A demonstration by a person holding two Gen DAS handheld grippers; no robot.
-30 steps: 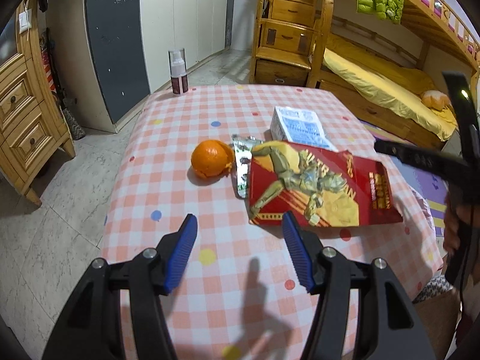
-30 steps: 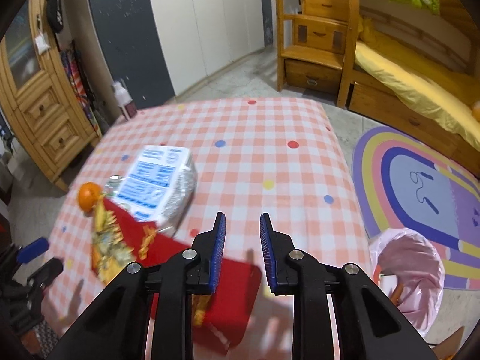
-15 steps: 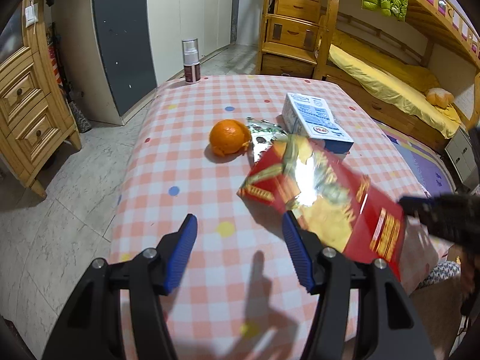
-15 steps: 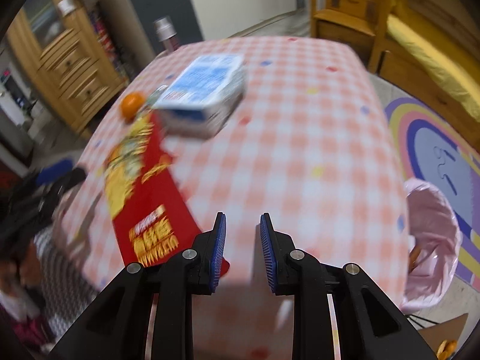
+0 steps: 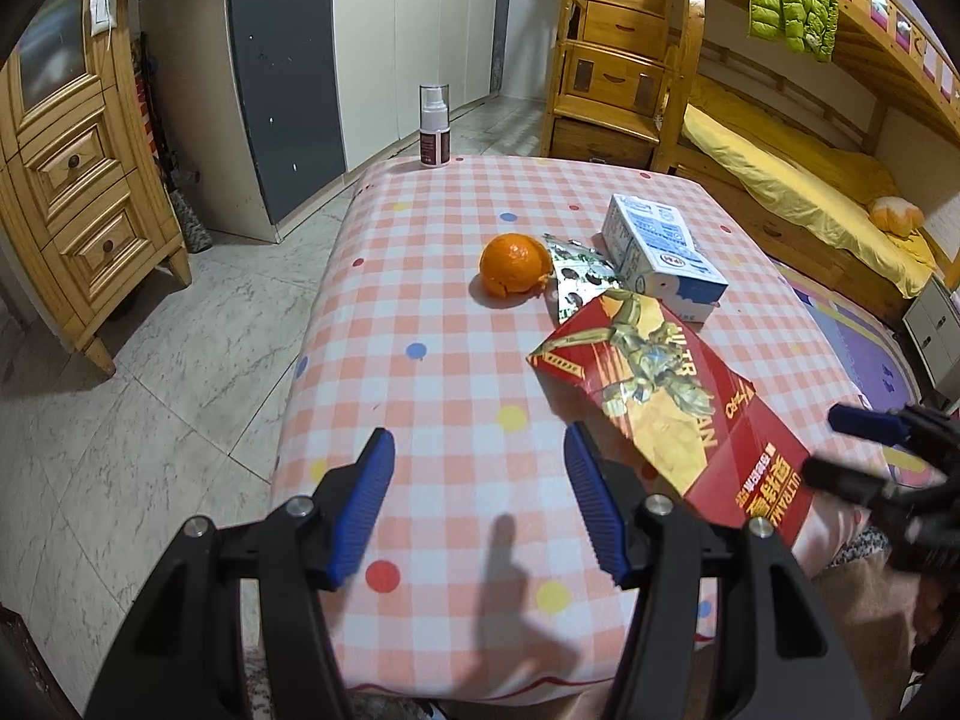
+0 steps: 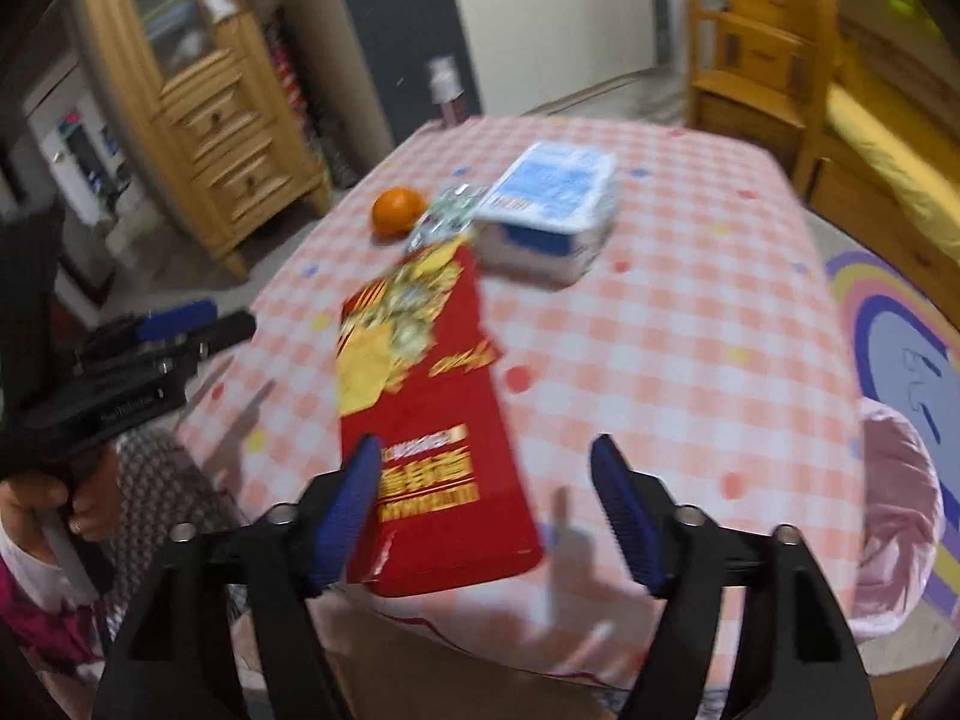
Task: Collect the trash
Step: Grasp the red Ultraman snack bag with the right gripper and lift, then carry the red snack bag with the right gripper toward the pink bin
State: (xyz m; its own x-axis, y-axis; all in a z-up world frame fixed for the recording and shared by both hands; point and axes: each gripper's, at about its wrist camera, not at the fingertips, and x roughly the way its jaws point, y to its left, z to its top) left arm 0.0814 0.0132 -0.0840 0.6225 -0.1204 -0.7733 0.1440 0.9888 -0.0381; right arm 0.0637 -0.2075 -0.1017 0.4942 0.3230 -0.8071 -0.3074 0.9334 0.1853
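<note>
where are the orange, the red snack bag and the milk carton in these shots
orange [image 5: 515, 263]: left wrist view, middle of its peel.
red snack bag [image 5: 666, 396]: left wrist view, centre of its printed face.
milk carton [image 6: 549, 192]: right wrist view, middle of its blue-printed top face.

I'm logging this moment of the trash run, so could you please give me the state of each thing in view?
left gripper: open, empty
right gripper: open, released
red snack bag: flat, overhanging the table edge
orange: on the table, peel torn
blue and white carton: lying on its side
foil blister pack: crumpled, partly under the bag
spray bottle: upright, capped
pink trash bag: open
</note>
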